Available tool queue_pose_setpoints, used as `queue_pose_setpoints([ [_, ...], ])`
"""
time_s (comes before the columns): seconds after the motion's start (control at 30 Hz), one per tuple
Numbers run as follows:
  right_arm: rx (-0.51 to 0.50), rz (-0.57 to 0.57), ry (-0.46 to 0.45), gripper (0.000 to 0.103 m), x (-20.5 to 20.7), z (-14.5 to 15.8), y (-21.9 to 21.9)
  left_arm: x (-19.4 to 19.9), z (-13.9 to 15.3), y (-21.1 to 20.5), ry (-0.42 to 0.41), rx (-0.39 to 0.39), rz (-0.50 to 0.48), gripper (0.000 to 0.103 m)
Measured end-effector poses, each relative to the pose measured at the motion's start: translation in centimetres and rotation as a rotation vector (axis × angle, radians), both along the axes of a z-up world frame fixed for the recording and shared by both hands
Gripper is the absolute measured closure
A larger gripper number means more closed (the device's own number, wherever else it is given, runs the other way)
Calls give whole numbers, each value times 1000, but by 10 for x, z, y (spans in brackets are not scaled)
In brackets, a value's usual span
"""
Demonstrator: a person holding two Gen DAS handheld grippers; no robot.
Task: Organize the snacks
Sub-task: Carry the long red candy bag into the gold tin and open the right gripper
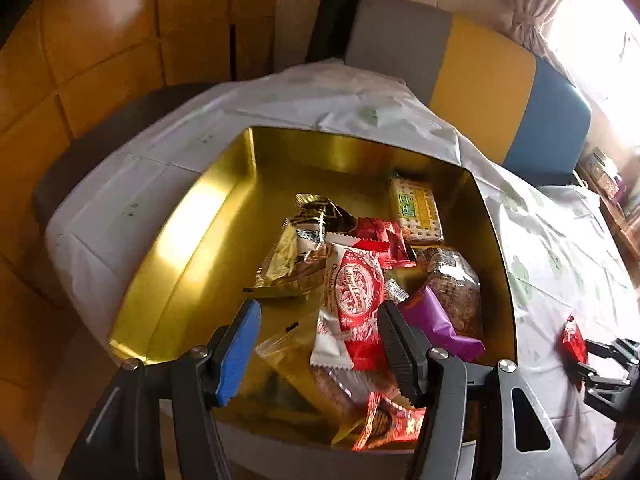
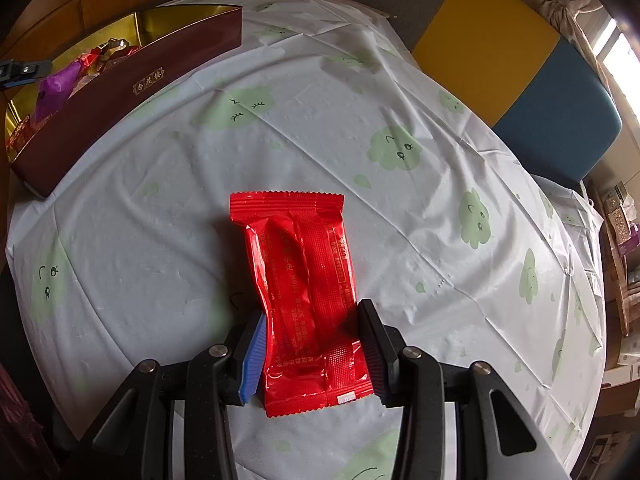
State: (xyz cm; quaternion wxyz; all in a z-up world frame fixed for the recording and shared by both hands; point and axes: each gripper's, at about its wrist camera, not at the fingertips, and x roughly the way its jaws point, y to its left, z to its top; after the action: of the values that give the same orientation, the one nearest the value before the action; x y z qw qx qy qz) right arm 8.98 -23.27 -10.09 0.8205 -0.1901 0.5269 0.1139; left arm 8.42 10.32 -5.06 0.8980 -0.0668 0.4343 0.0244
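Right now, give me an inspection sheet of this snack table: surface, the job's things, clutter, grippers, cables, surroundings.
Surface: white tablecloth with green cloud faces, creased.
Job's things: gold-lined box holding a heap of wrapped snacks; one red packet lying on the cloth, outside the box.
Clutter: nothing seen.
Grippers: left gripper open over the box, no pad pressing on a snack; right gripper shut on the red packet's near end.
Cables: nothing seen.
Surroundings: grey, yellow and blue bench behind the table, curtain by a bright window, wooden panels on the left.
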Motion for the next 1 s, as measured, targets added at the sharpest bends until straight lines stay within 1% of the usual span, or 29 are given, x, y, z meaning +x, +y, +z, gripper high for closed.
queue_pose_setpoints([
  [0.23, -2, 0, -3, 60, -1, 0, 0, -21, 14, -5, -35, -20, 1, 42],
  [0.47, 6, -16, 12, 60, 1, 0, -2, -37, 20, -11, -68, 3, -24, 42],
  [0.7, -67, -41, 48, 62, 9, 0, 8, -48, 23, -11, -100, 14, -41, 42],
  [0.83, -70, -97, 51, 62, 12, 0, 9, -50, 22, -9, -102, 11, -45, 42],
  [1.0, 16, -219, 76, 62, 20, 2, -5, -51, 21, -7, -111, 20, -41, 42],
])
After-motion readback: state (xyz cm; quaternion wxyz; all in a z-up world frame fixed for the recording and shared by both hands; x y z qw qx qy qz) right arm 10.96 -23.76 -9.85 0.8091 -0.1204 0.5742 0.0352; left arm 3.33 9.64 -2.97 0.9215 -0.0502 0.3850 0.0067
